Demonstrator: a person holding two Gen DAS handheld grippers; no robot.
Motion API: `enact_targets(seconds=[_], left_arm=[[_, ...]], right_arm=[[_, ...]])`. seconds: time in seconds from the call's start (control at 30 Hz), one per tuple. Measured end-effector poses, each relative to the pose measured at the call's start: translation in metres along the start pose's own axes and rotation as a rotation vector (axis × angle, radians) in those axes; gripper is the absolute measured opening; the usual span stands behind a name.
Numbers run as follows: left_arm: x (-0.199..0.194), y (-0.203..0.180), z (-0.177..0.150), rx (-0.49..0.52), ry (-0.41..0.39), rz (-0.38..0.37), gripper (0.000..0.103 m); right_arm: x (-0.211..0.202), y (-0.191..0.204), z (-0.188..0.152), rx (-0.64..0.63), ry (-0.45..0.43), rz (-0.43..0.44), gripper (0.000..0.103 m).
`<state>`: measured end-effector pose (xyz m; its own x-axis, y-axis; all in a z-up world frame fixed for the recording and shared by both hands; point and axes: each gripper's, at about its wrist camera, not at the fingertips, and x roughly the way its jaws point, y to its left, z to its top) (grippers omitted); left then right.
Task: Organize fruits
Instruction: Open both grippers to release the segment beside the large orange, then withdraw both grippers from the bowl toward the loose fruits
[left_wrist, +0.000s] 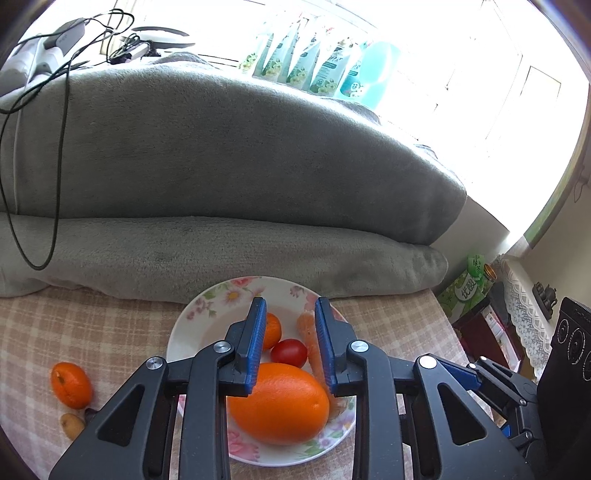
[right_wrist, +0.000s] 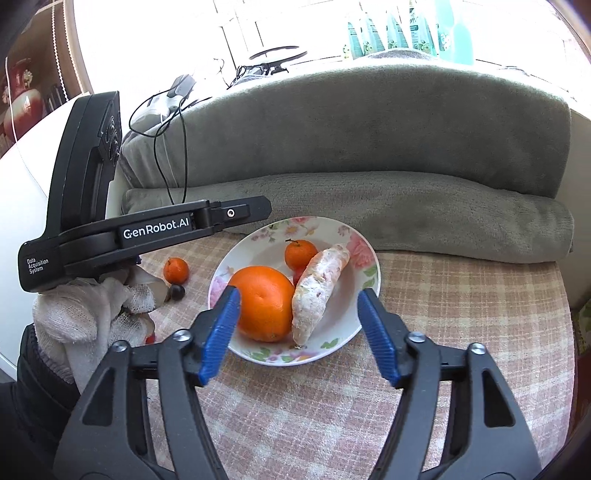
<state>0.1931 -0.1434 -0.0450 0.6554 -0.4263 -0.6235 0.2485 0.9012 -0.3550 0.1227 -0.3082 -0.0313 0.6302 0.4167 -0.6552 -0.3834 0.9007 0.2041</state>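
A floral plate (left_wrist: 192, 325) (right_wrist: 332, 332) holds a big orange (left_wrist: 279, 402) (right_wrist: 264, 302), a small mandarin (left_wrist: 272, 330) (right_wrist: 300, 254), a red tomato (left_wrist: 289, 352) and a pale powdery carrot-shaped piece (right_wrist: 319, 291) (left_wrist: 308, 328). My left gripper (left_wrist: 290, 312) hovers open and empty above the plate. My right gripper (right_wrist: 299, 299) is open wide just before the plate's near rim. On the cloth left of the plate lie a mandarin (left_wrist: 71, 384) (right_wrist: 176, 270), a small yellowish fruit (left_wrist: 72, 425) and a dark round fruit (right_wrist: 177, 291).
The table has a pink checked cloth (right_wrist: 461, 314). A folded grey blanket (left_wrist: 221, 166) (right_wrist: 369, 147) rises behind the plate. Cables (left_wrist: 55, 110) hang over it at the left. The left device and a gloved hand (right_wrist: 92, 314) sit left in the right wrist view.
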Motion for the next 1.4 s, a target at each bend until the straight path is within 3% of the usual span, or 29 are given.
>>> enact_targets(seconds=[0.23,0.3,0.37,0.5,1.13,1.4], left_arm=[[-0.011,0.001,-0.004,0.004,-0.009,0.002,0.026],[-0.013,0.003,-0.005,0.004,-0.003,0.005,0.037],[-0.016,0.005,-0.007,0.0,-0.006,0.004,0.057],[-0.025,0.011,-0.01,-0.005,-0.014,0.013,0.069],[-0.09,0.075,-0.044,-0.023,-0.079,0.151,0.071],[-0.107,0.107,-0.07,-0.056,-0.062,0.197,0.071]], right_arm=[[-0.003,0.004,-0.001,-0.001,-0.012,-0.015,0.082],[-0.003,0.004,-0.002,0.002,-0.007,-0.018,0.083],[-0.003,0.005,-0.003,0.007,-0.006,-0.019,0.087],[-0.003,0.008,-0.004,0.009,0.003,-0.019,0.089],[0.002,0.036,0.0,-0.026,0.009,0.05,0.09],[0.012,0.056,0.007,-0.062,0.018,0.084,0.09]])
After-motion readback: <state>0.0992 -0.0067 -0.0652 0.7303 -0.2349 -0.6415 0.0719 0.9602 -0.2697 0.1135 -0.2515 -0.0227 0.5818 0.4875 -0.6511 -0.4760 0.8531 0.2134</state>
